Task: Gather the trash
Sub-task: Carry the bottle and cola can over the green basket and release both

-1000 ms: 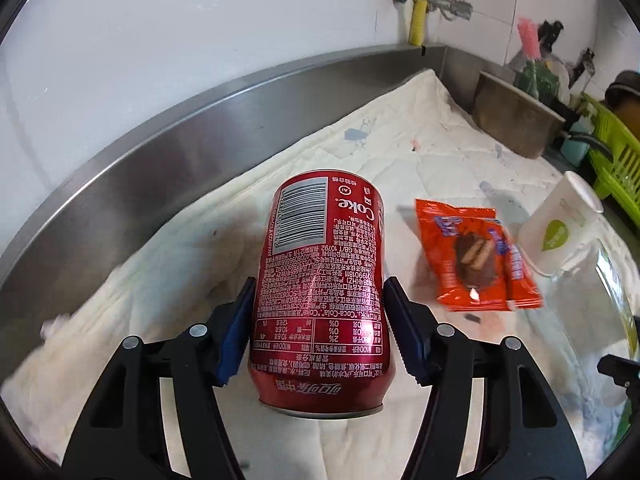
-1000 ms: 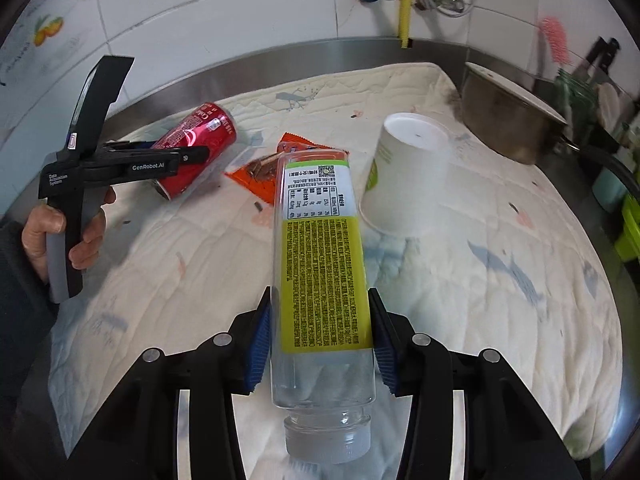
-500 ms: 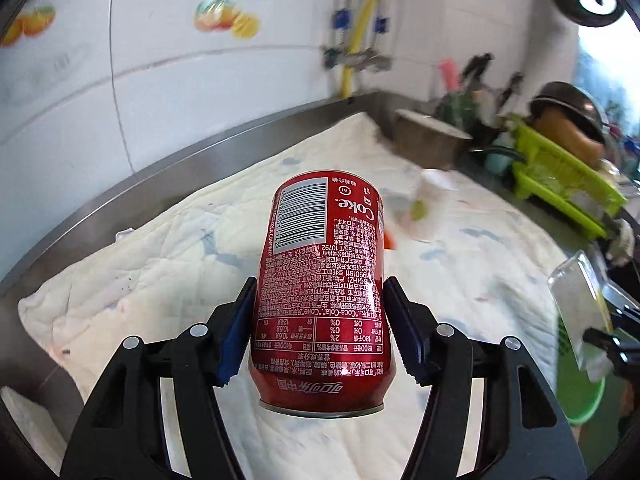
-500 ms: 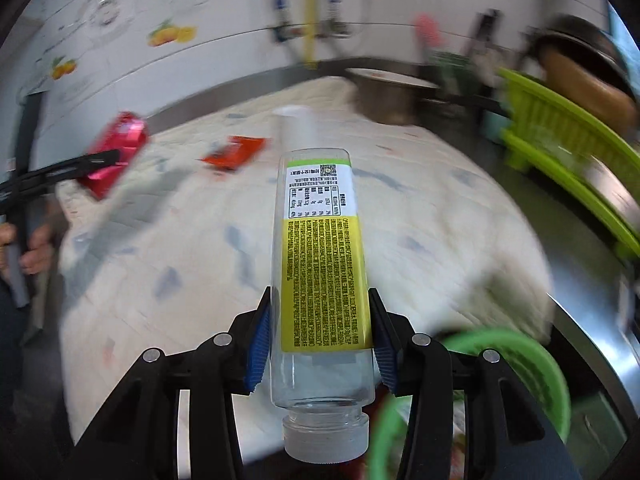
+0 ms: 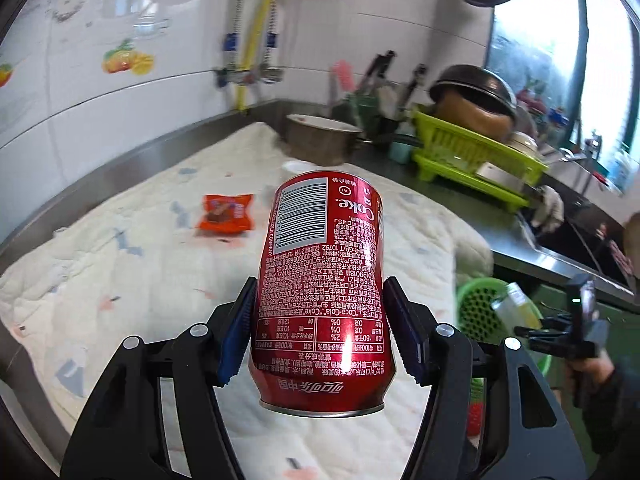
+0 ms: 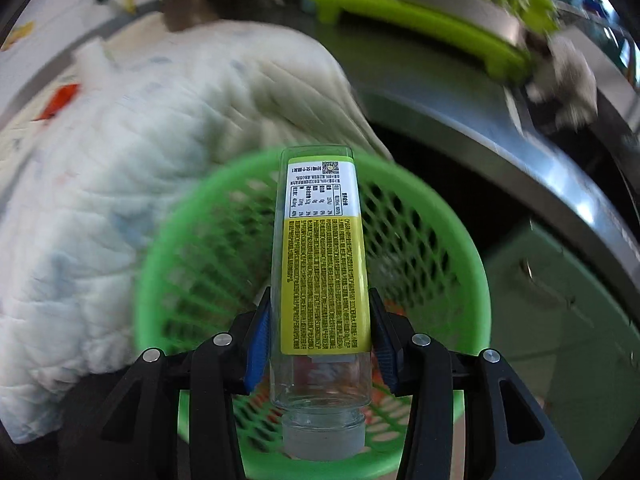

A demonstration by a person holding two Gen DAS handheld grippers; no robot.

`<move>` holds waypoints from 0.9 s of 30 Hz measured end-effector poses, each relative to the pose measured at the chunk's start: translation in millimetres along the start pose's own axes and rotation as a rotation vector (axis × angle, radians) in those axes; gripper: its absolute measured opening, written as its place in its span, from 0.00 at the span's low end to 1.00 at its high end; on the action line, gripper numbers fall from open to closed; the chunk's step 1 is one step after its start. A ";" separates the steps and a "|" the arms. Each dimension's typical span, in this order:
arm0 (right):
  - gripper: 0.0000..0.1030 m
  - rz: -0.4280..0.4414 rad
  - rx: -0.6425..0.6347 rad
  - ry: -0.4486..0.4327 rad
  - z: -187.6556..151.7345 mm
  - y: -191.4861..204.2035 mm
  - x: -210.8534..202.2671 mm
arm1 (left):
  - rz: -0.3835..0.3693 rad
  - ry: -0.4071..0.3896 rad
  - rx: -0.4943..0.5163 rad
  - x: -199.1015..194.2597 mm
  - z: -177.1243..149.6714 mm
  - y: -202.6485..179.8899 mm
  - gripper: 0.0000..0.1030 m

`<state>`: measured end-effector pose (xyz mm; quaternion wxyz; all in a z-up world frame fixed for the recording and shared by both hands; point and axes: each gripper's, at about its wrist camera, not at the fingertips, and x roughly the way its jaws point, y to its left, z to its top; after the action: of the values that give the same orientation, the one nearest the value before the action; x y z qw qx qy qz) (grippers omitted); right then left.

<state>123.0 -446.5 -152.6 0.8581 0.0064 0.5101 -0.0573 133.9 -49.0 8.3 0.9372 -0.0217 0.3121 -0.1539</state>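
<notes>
My left gripper [image 5: 322, 336] is shut on a red Coke can [image 5: 322, 276] and holds it above the quilted cloth [image 5: 132, 280]. My right gripper [image 6: 320, 324] is shut on a clear plastic bottle [image 6: 322, 264] with a yellow label, held over the green mesh basket [image 6: 472, 264]. The basket also shows in the left wrist view [image 5: 476, 308], past the cloth's right edge, with the right gripper [image 5: 560, 336] and bottle [image 5: 514, 304] at it. An orange snack wrapper [image 5: 226, 214] and a white paper cup [image 5: 298, 167] lie on the cloth.
A steel pot [image 5: 320, 140] stands at the back of the counter. A lime green dish rack [image 5: 476, 160] with bowls stands to the right, also seen in the right wrist view [image 6: 432, 12]. A steel counter edge [image 6: 520, 168] runs behind the basket.
Both grippers swung right. The right gripper carried the bottle off the cloth to over the green basket. The left gripper lifted the can higher, still over the cloth.
</notes>
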 end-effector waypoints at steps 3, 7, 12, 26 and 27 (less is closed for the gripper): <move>0.42 -0.007 0.019 0.039 -10.1 -12.3 14.6 | -0.046 0.018 0.038 7.2 -4.4 -28.0 0.60; 0.42 -0.007 0.041 0.064 -20.5 -21.0 25.8 | -0.107 0.044 0.071 22.0 -9.1 -62.7 0.60; 0.48 0.007 0.054 0.044 -33.5 -33.9 22.6 | -0.182 0.078 0.113 44.7 -13.7 -107.2 0.60; 0.67 0.055 0.099 -0.137 -55.8 -53.1 -64.8 | -0.263 0.302 0.309 144.6 -62.0 -236.1 0.60; 0.67 0.065 0.105 -0.152 -59.4 -55.1 -72.4 | -0.260 0.321 0.317 152.1 -66.7 -242.0 0.60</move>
<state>31.0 -490.5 -115.0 0.8942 0.0637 0.4395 -0.0567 143.1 -321.6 -100.2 0.8397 0.1102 0.4237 -0.3213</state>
